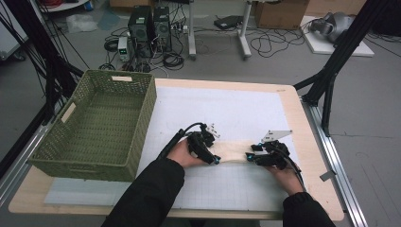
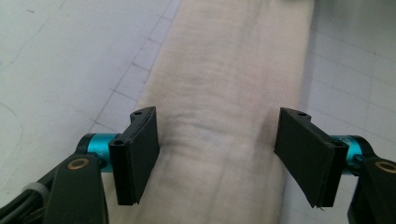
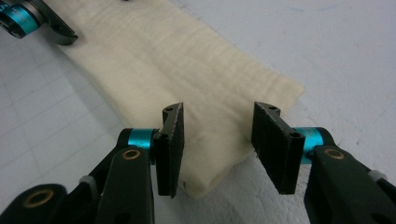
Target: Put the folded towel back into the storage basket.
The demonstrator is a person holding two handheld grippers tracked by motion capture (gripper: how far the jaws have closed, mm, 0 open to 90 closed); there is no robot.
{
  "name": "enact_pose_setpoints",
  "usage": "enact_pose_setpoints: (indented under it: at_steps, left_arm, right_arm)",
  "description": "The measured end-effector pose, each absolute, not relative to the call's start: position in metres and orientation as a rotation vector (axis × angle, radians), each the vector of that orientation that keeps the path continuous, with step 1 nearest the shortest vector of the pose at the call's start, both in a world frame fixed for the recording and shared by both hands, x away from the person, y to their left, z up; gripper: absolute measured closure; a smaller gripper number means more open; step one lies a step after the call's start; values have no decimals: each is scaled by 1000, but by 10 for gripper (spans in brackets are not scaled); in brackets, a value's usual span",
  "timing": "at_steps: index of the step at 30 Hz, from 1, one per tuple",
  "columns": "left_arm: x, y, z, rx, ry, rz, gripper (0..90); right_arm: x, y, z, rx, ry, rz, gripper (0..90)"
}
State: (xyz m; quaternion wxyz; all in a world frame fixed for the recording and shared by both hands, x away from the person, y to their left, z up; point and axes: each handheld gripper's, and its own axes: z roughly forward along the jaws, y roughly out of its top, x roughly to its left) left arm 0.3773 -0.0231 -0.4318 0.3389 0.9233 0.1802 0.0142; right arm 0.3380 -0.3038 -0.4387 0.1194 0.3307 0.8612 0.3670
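The folded cream cloth (image 1: 234,152) lies lengthwise between both parted, empty claws, left claw (image 2: 217,156) astride one end, right claw (image 3: 217,147) over the other.

Obstacle, left edge of the table: large olive-green woven rectangular basket (image 1: 97,124), tall-walled, taking up the left third from far edge nearly to near edge.

Obstacle, centre toward the near edge: folded cream cloth strip (image 1: 232,152), flat and low, with the left gripper (image 1: 211,158) and right gripper (image 1: 251,156) at its two ends, jaws spread.

Free room: white gridded mat (image 1: 236,111) bare from basket wall to right edge beyond the cloth; bare band along the near edge.
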Motion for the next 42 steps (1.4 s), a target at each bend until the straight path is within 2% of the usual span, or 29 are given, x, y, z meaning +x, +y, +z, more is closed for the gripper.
enact_pose_setpoints:
  at_steps: [10, 22, 25, 28, 42]
  left_arm:
    - [372, -23, -434, 2394, 471, 93, 321]
    - [373, -23, -433, 2389, 504, 115, 401]
    - [374, -21, -433, 2380, 494, 84, 383]
    - [376, -19, -433, 2373, 479, 30, 320]
    - [375, -20, -432, 2385, 472, 17, 294]
  right_arm:
    - [338, -304, -439, 984, 2509, 1056, 463]
    - [338, -301, -440, 977, 2518, 1049, 473]
    - [338, -301, -441, 989, 2522, 1055, 479]
    - [339, -302, -442, 989, 2523, 1068, 479]
    - [339, -302, -441, 982, 2525, 1061, 479]
